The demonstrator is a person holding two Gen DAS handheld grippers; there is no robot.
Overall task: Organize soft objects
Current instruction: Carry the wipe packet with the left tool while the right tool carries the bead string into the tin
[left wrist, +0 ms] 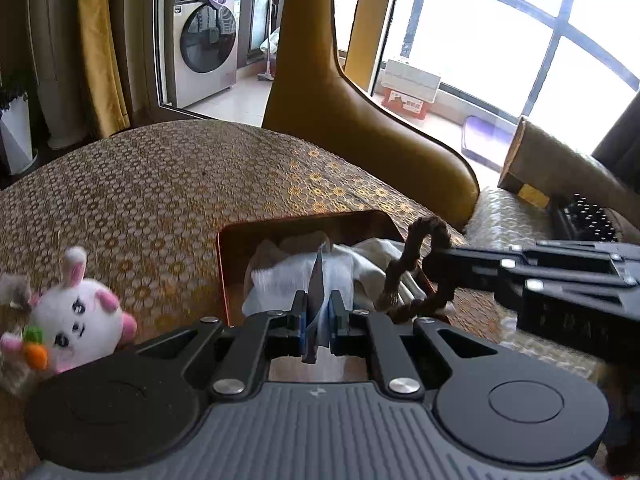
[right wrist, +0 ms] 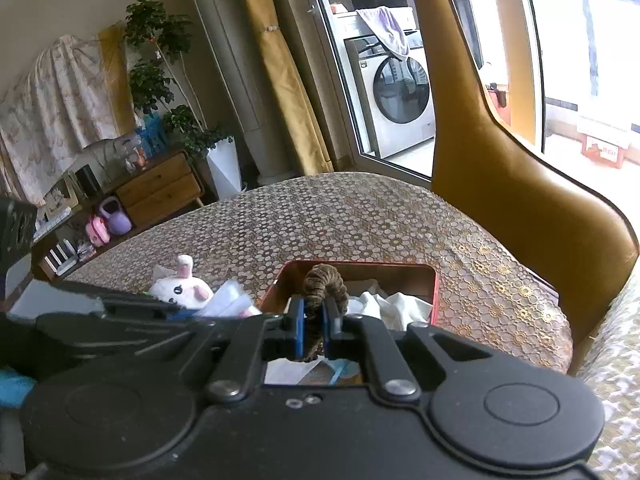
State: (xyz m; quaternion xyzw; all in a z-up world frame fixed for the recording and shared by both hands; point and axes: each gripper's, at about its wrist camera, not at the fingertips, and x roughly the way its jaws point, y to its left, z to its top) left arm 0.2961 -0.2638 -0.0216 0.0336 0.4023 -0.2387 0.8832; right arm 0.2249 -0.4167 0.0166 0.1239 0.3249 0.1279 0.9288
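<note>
Box point(left wrist: 224, 272) floor hidden under cloths point(left wrist: 280, 280)

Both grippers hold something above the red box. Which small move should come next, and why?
Probably lower both a little, then open: the left gripper pinches a white cloth and the right gripper a brown fuzzy loop, both at the red box.

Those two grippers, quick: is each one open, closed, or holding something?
Left gripper: closed on a white cloth over the red box.
Right gripper: closed on a brown scrunchie.
</note>
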